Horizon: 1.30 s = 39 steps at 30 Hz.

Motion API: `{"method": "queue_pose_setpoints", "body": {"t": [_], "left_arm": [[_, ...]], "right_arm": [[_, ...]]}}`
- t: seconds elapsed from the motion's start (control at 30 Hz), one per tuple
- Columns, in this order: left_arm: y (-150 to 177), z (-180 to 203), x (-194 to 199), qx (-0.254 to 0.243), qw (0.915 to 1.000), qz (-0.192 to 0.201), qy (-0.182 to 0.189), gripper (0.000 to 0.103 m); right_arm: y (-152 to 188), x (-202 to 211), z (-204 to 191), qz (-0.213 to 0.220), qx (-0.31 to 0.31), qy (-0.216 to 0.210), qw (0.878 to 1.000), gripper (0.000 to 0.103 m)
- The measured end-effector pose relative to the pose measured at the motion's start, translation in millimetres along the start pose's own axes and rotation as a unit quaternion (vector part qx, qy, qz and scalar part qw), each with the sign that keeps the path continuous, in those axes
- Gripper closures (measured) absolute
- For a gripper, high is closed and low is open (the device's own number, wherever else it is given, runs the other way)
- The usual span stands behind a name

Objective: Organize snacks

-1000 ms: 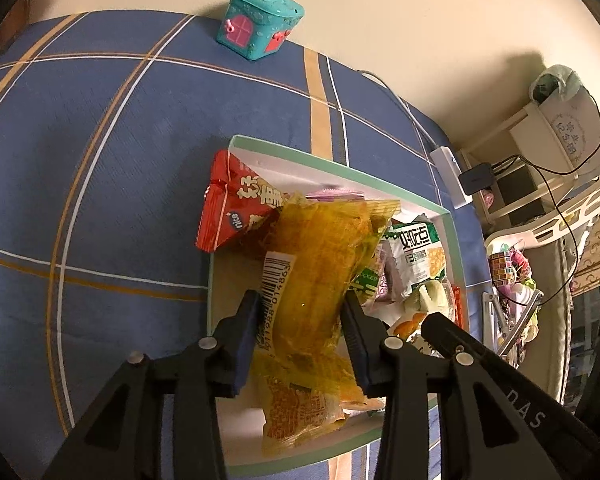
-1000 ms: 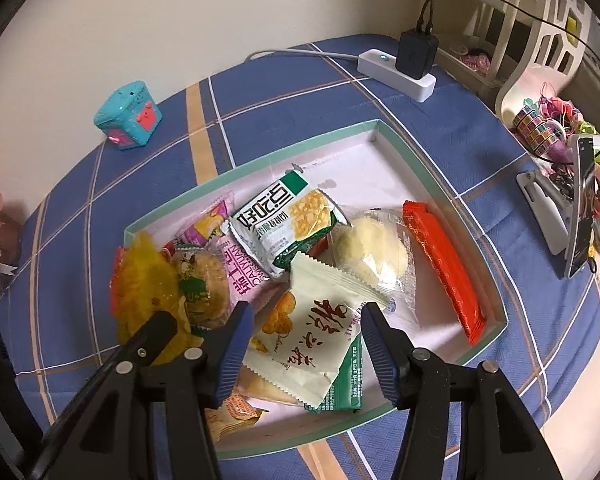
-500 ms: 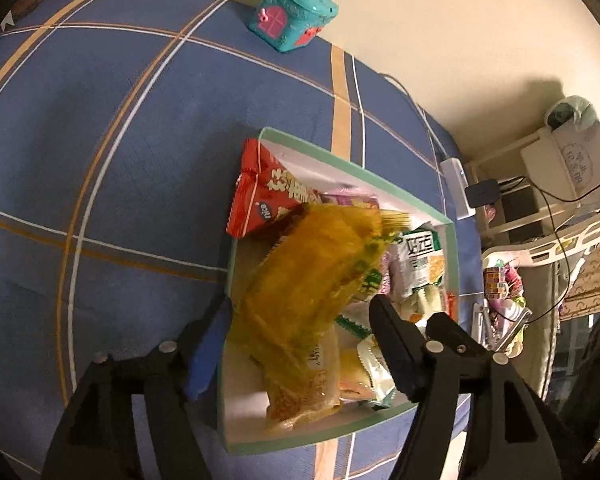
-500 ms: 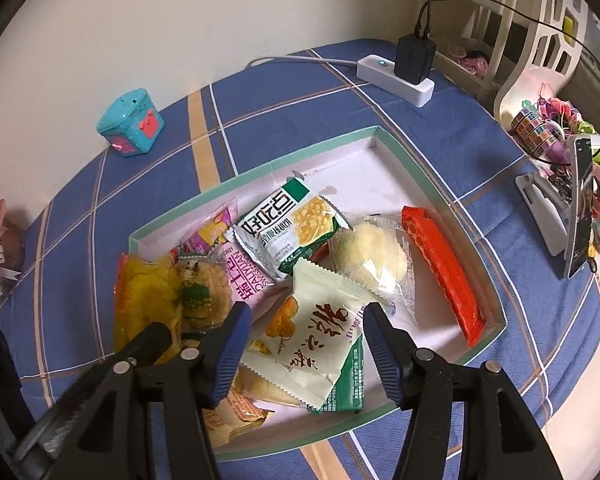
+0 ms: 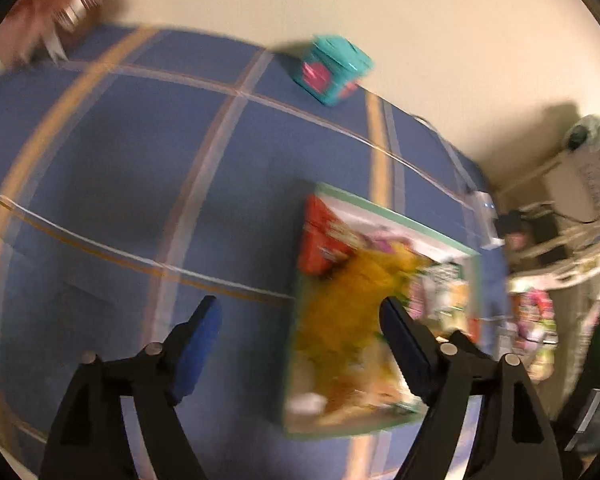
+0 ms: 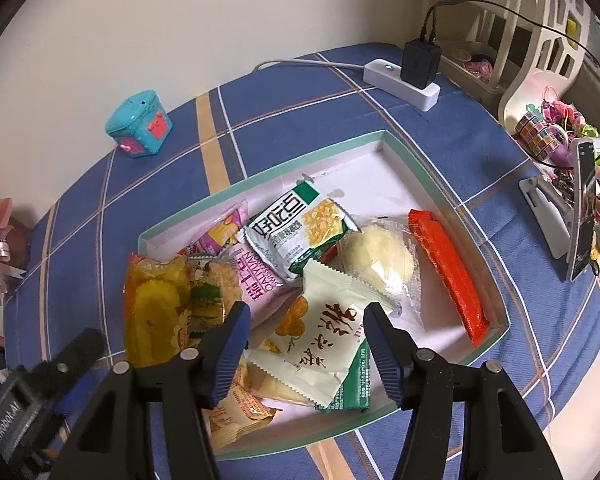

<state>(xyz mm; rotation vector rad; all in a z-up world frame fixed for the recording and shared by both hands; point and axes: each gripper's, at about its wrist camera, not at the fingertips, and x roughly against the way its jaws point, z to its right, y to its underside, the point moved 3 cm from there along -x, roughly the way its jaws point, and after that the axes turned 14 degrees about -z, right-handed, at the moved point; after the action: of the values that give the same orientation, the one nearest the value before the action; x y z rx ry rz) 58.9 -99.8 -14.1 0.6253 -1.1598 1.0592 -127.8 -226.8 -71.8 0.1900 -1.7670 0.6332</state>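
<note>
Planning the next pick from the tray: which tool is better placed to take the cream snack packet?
Right. The right tool hangs open straddling the cream snack packet in the tray. The left tool, jaws opening and empty, is over bare tablecloth.

Teal toy box (image 6: 139, 124), power strip (image 6: 400, 83), blue tablecloth (image 6: 480, 136)

The right gripper (image 6: 304, 328) hangs with jaws parted over a cream snack packet (image 6: 320, 344) in the green-rimmed tray (image 6: 440, 196), apparently not touching it; a yellow chip bag (image 6: 156, 304) lies beside.

Blue plaid tablecloth (image 6: 292, 92) bears snack tray (image 6: 416, 172), teal toy box (image 6: 140, 124), power strip (image 6: 400, 80).
</note>
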Motion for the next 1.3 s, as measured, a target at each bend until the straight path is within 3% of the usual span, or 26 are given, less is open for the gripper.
{"method": "queue_pose_setpoints", "body": {"t": [0.17,0.4,0.67,0.73,0.8,0.87,1.3], "left_arm": [[-4.5,-15.7,6.1,-0.008,0.9917,0.027,-0.126,0.021],[-10.6,-35.8,17.0,-0.001,0.9769,0.052,-0.207,0.016],[-13.3,-38.7,13.0,0.010,0.9763,0.048,-0.211,0.015],[-13.0,-39.6,10.8,0.010,0.9770,0.044,-0.208,0.013],[-12.8,-40.1,8.1,0.009,0.9763,0.042,-0.212,0.007],[-12.0,-40.2,7.3,0.008,0.9755,0.043,-0.216,0.004],[-10.7,-45.7,2.5,0.021,0.9761,0.033,-0.214,0.001]], "right_arm": [[2.9,-0.7,-12.6,-0.002,0.021,-0.004,1.000,0.039],[9.0,3.0,-36.2,0.006,0.062,-0.010,0.998,0.037],[11.1,5.6,-47.4,0.013,0.082,-0.009,0.997,0.035],[10.8,4.2,-48.5,0.012,0.087,-0.007,0.996,0.028],[10.6,2.9,-50.6,0.014,0.093,-0.008,0.996,0.010],[11.8,2.8,-52.9,0.016,0.099,-0.009,0.995,0.000],[15.7,2.1,-63.9,0.022,0.127,0.004,0.992,0.000]]}}
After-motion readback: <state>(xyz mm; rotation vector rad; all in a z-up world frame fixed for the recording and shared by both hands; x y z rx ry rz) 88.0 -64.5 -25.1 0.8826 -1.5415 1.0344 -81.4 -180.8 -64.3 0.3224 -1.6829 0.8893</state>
